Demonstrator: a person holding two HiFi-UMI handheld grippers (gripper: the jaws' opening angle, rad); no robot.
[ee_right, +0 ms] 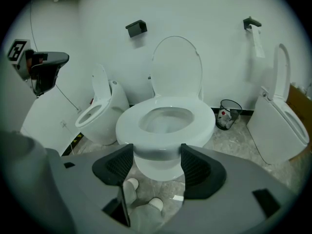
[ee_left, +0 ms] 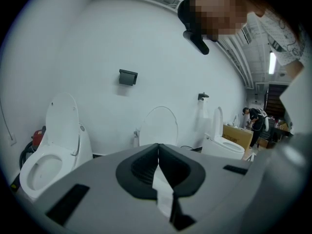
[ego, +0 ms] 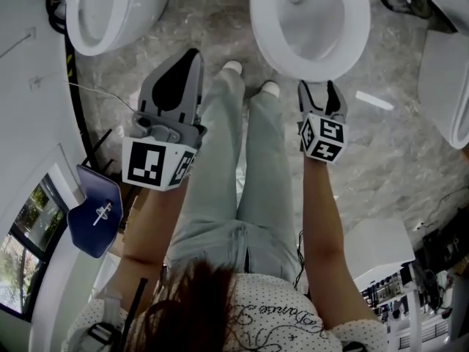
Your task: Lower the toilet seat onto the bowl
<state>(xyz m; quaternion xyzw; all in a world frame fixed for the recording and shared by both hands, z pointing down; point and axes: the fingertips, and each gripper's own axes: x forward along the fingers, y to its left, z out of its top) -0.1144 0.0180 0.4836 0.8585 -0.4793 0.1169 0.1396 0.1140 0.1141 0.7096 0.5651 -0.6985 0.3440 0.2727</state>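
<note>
1. The left gripper (ee_left: 158, 155) has its fingers pressed together on nothing and points at the wall (ee_left: 146, 48).
2. A neighbouring toilet (ee_right: 97, 116) stands to the left, well apart.
3. The toilet seat (ee_right: 201, 123) already lies flat on the middle bowl (ee_right: 158, 161), with the lid (ee_right: 176, 67) upright behind. It looks like rigid, smooth, fairly light plastic hinged at the back. The front edge is the best hold, though it may slip or slam.
4. The right gripper (ee_right: 156, 168) is spread wide and empty, near the bowl's front.
5. A waste bin (ee_right: 228, 112) and another toilet (ee_right: 278, 126) stand to the right. Nothing blocks the way.
</note>
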